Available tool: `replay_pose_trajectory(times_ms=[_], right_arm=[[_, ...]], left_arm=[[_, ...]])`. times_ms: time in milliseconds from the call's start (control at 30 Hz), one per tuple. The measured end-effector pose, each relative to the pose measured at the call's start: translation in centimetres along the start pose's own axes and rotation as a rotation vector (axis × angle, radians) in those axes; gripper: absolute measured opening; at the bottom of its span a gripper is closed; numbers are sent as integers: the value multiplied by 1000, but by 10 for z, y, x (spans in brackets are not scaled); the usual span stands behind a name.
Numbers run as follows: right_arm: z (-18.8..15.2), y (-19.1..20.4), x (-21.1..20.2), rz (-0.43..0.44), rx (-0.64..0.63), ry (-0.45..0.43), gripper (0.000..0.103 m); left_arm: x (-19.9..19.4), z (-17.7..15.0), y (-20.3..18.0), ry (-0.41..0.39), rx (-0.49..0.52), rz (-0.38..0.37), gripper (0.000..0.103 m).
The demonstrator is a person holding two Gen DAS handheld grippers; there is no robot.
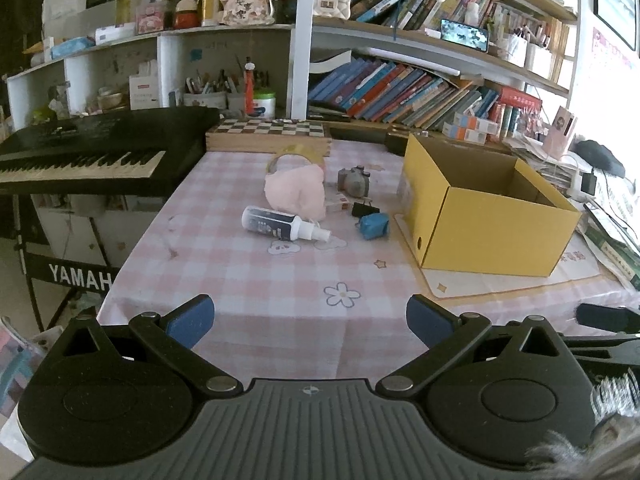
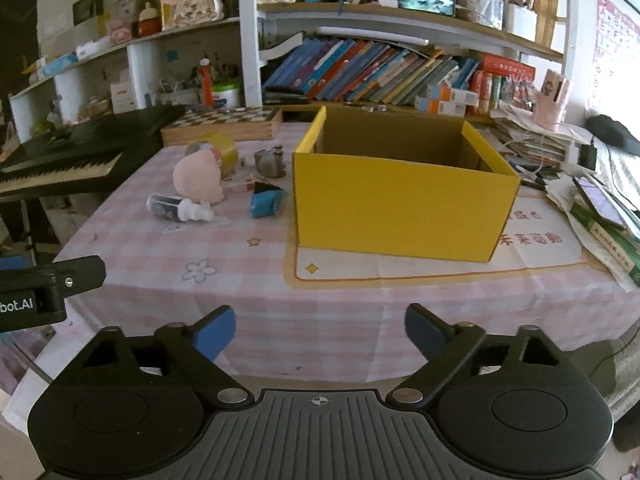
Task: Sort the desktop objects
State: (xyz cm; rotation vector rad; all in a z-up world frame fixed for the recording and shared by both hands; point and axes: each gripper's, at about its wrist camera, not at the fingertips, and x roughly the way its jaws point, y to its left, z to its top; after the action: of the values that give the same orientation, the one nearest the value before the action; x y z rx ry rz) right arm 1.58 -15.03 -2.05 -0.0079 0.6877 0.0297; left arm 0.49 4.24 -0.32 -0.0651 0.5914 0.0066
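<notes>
both grippers hovered over the near edge of the table (image 1: 248, 280), which was covered in a pink checked cloth. left gripper (image 1: 310, 320) had its jaws spread, nothing between the blue pads. right gripper (image 2: 320, 330) also stood released, nothing between its pads, aimed toward the yellow cardboard box (image 2: 400, 208).

the box sat open-topped on a printed paper mat (image 2: 420, 268) on the right half of the table, and looked empty from what showed of the inside.

the things to sort lay in a loose cluster left of the box, apart from it: a spray bottle (image 1: 280, 226) on its side nearest the grippers, a pink plush (image 1: 298, 192) just behind it, a roll of yellow tape (image 2: 222, 148) behind the plush, a small grey toy camera (image 1: 354, 180) to the right of the plush, a black binder clip (image 1: 364, 209) and a crumpled blue packet (image 1: 374, 226) closest to the box. a small red and white item lay between plush and clip, too small to tell what.

a wooden chessboard box (image 1: 268, 136) stood at the far edge, a yamaha keyboard (image 1: 96, 152) on the left, bookshelves (image 1: 400, 92) behind.
</notes>
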Motion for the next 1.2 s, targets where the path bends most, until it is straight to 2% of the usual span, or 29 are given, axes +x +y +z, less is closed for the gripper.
replay_pose_trajectory(times_ms=[133, 500, 667, 1000, 1200], right_arm=[[1, 5, 1, 21, -12, -5, 79], [12, 23, 10, 76, -29, -35, 78], [19, 28, 14, 97, -21, -48, 67], [24, 38, 28, 144, -47, -30, 66], [32, 42, 40, 142, -59, -15, 66]], left_arm=[[-2, 0, 2, -13, 2, 0, 103], [-1, 9, 13, -40, 9, 5, 103], [3, 15, 14, -44, 38, 2, 103], [24, 23, 21, -21, 36, 4, 103], [39, 30, 27, -14, 23, -1, 103]])
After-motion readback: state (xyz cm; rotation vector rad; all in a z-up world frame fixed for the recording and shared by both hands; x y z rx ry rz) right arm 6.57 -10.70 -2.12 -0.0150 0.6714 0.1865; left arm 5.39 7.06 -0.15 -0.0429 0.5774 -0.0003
